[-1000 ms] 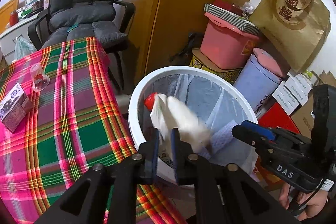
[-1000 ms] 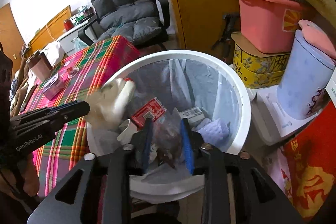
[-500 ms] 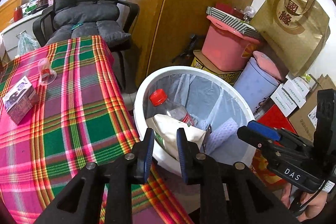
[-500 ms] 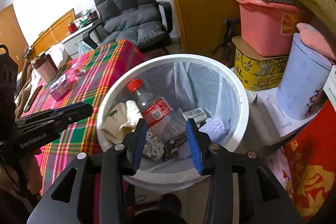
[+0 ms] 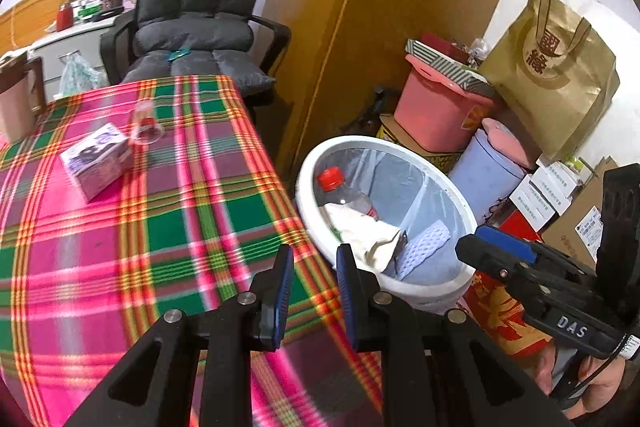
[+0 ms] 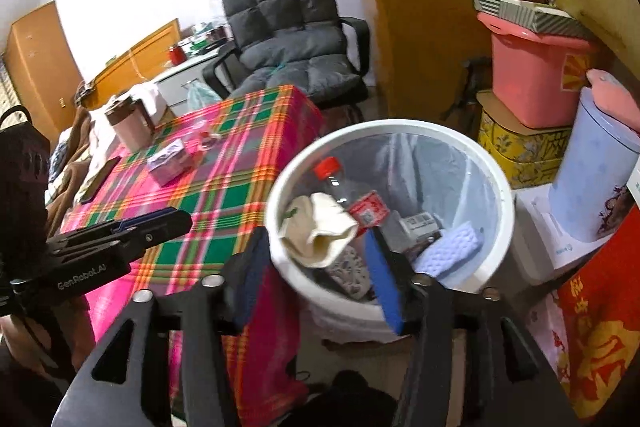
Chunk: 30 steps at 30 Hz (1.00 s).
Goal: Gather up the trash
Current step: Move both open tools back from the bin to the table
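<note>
Plaid cloth in pink and green covers the worktop (image 5: 168,227), and what may be left to collect sits toward its far left: a small printed box (image 5: 97,159) with a clear plastic cup (image 5: 146,125) just beside it. Whether these count as trash is a judgement only. The left gripper (image 5: 311,287) hangs released over the worktop's right edge, nothing between its fingers, so the box and cup lie ahead of it and to its left, well apart. The right gripper (image 6: 316,267) is spread wide and empty above the white bin (image 6: 496,187), which stands just off the worktop's corner and already holds a red-capped bottle (image 6: 340,183), a crumpled cream cloth (image 6: 320,231) and other scraps. The left gripper is the nearer one to the box, whose long axis runs diagonally away from it.
</note>
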{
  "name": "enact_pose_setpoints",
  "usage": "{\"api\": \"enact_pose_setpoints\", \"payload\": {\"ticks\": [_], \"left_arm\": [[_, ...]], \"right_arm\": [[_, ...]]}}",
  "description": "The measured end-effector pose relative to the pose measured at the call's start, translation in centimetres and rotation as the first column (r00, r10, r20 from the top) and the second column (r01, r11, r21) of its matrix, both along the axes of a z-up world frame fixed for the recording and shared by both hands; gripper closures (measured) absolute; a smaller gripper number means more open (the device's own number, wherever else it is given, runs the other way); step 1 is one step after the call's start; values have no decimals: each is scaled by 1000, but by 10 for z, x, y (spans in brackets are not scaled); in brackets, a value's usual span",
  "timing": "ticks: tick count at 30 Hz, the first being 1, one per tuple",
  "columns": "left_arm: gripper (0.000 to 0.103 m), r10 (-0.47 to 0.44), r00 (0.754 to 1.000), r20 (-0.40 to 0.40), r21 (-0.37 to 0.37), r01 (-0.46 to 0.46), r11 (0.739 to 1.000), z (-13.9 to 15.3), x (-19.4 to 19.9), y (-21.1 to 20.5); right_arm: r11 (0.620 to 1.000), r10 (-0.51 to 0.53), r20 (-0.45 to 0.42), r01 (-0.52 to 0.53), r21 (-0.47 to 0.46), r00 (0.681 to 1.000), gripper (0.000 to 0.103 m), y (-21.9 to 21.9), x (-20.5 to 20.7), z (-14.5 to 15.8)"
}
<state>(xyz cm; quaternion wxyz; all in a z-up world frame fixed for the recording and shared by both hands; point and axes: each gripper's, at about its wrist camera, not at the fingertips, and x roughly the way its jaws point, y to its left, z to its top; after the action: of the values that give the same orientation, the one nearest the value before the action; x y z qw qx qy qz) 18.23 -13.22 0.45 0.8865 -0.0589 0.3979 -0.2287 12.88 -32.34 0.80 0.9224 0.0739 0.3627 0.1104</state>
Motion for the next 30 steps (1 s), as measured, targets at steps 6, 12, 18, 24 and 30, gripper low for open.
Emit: {"api": "enact_pose_setpoints", "payload": {"ticks": [6,12,18,24,30], "left_arm": [[81,45,999,15,1,-45,999,4,-15,26],[81,79,997,27,9,-79,997,5,-28,47],[81,110,994,27,18,-110,994,3,-36,65],[81,152,988,24,26,-152,988,-1,-41,85],[81,187,982,17,29,-188,982,-3,-38,103]], "right_arm": [[999,45,10,-45,-3,999,49,19,-6,4],[996,81,24,-80,-28,996,48,38,-11,6],[993,114,30,-113,-41,993,48,55,-13,6],[989,145,17,-144,-39,989,48,69,-14,5],[982,184,8,-184,-34,983,48,83,-11,6]]}}
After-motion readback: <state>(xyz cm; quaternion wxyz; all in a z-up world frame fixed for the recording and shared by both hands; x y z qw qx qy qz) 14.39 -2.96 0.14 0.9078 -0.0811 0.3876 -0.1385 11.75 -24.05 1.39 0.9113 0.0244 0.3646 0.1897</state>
